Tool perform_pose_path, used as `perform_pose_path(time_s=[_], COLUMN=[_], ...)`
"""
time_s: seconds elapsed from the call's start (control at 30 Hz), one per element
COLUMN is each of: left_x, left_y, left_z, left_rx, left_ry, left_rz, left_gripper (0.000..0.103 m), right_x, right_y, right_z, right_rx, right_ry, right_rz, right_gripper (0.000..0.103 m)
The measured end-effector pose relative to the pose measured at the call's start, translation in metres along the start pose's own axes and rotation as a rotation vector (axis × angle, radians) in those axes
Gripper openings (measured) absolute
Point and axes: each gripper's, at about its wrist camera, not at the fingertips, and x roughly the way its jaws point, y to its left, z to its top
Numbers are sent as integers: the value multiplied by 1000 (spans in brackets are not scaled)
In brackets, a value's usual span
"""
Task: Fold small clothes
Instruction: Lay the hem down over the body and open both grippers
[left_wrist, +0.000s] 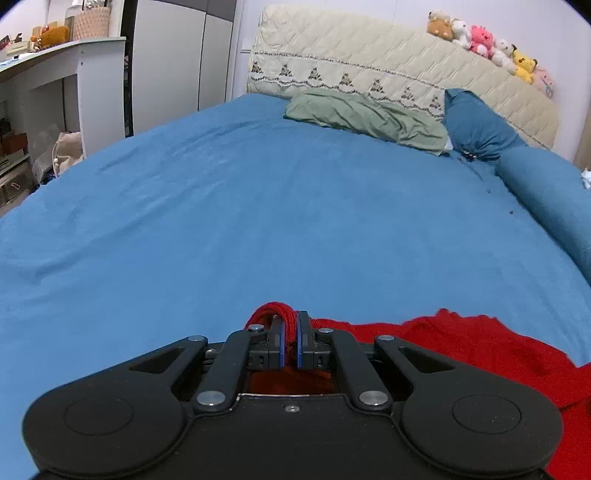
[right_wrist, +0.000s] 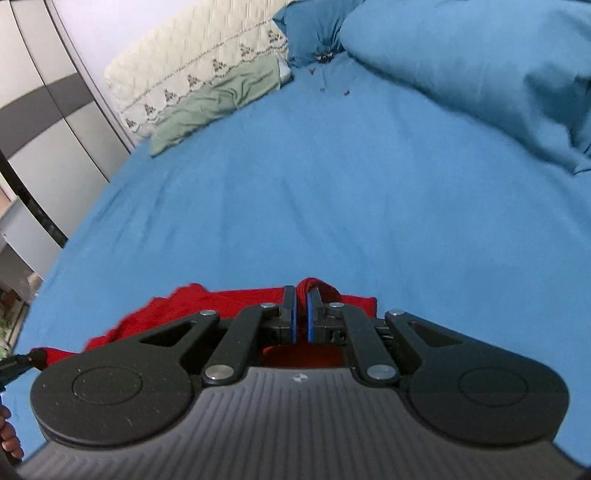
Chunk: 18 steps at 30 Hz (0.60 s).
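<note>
A red knitted garment (left_wrist: 461, 343) lies on the blue bed sheet (left_wrist: 258, 221) at the near edge. My left gripper (left_wrist: 290, 323) is shut on a bunched edge of the red garment, which spreads out to its right. In the right wrist view the same garment (right_wrist: 177, 310) spreads to the left. My right gripper (right_wrist: 302, 297) is shut on another bunched edge of it. Most of the cloth is hidden under both gripper bodies.
A green pillow (left_wrist: 365, 114) and a blue pillow (left_wrist: 476, 125) lie at the quilted headboard (left_wrist: 369, 51), with plush toys (left_wrist: 484, 40) on top. A rolled blue duvet (right_wrist: 480, 74) lies along the right side. A white shelf (left_wrist: 74, 74) and wardrobe (left_wrist: 177, 55) stand left of the bed.
</note>
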Motion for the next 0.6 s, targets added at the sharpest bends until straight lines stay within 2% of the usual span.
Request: perform_pose_path(time_s=[0.07,0.13,0.17,0.2,0.23,0.27,0.3,0.4,0.47,0.5,0.6], left_x=[11,14,10,0,-6,-15,-24,-57,-66,-64,-52], left_y=[-2,-3,-3,-5,-7,-10,-13,-15,-16,-19,-22], left_z=[5,8,9,9,11,14,13,-2,-19,-32,-71], left_rx=[-8,-26,-35,-38,-30,-13,4,57,74,87,128], left_ry=[6,10,6,-10,-33,-56,-79,-106,-56,2,101], left_rz=[3,4,6,11,8,4,-4,-74,-96,-107,-100], left_gripper=[6,12,18,37,60,70,79,97,99,99,99], right_x=[14,23,26,29,29,26,20,-7,-21,-24,-25], right_y=[-1,-1,-2,-4,-4,0,3,14,21,24,28], right_z=[0,4,6,6,5,3,0,-15,-30,-41,-75], right_rx=[-13,-15,-5,5,0,-18,-43,-119,-168,-190,-265], right_ry=[-14,-31,-30,-29,-34,-36,-50,-121,-106,-84,-18], right_rz=[-4,-2,-5,-15,-23,-21,-29,5,48,53,62], right_gripper=[20,21,26,31,39,65,84,97,103,103,103])
